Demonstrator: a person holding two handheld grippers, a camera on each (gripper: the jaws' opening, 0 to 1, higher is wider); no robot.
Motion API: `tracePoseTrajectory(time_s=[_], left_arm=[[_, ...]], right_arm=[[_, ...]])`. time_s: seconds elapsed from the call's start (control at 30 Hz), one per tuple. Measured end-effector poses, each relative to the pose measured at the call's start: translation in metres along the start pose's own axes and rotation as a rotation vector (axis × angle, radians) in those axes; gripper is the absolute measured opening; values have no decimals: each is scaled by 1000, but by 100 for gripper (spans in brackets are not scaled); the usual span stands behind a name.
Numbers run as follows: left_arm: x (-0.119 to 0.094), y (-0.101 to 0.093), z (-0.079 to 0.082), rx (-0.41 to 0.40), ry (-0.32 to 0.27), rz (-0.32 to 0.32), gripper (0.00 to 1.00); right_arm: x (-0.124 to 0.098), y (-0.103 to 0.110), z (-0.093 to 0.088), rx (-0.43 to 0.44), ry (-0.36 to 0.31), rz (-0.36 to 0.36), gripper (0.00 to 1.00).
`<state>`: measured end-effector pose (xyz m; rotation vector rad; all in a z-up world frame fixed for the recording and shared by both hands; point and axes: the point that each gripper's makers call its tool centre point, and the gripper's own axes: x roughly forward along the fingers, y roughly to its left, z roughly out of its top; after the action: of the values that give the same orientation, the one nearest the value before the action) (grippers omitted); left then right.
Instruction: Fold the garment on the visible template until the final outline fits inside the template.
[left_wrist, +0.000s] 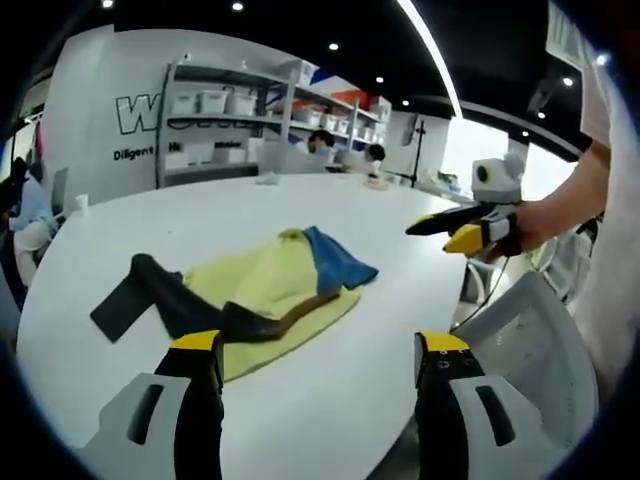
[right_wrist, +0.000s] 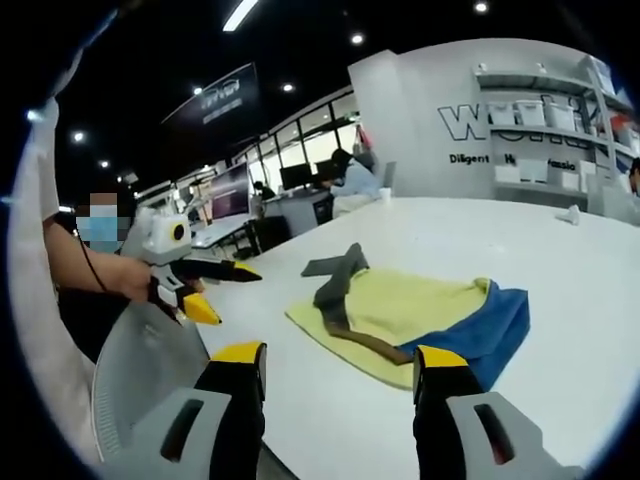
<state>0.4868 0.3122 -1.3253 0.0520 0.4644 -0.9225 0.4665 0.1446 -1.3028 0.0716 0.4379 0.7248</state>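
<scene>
Both grippers hang at the near edge of the white table (left_wrist: 330, 400), clear of the cloth. The left gripper (left_wrist: 320, 350) is spread wide, holding nothing; the right gripper (right_wrist: 340, 362) likewise. Ahead of both lies the garment (left_wrist: 290, 275), yellow and blue with a dark strap (left_wrist: 170, 300), bunched and unfolded. I'd say folding hasn't begun; next comes reaching in for an edge. Shelves (left_wrist: 230, 120) and seated people behind.

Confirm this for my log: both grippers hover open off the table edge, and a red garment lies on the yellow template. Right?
Not quite: the garment on the yellow template is blue, not red, as the left gripper view shows. The left gripper and right gripper do hover open.
</scene>
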Motion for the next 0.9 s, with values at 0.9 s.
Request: tracePoseTrajectory(time_s=[0.9], left_arm=[[13, 18, 4, 20, 25, 7, 74]], right_arm=[[11, -13, 4, -24, -4, 1, 58]])
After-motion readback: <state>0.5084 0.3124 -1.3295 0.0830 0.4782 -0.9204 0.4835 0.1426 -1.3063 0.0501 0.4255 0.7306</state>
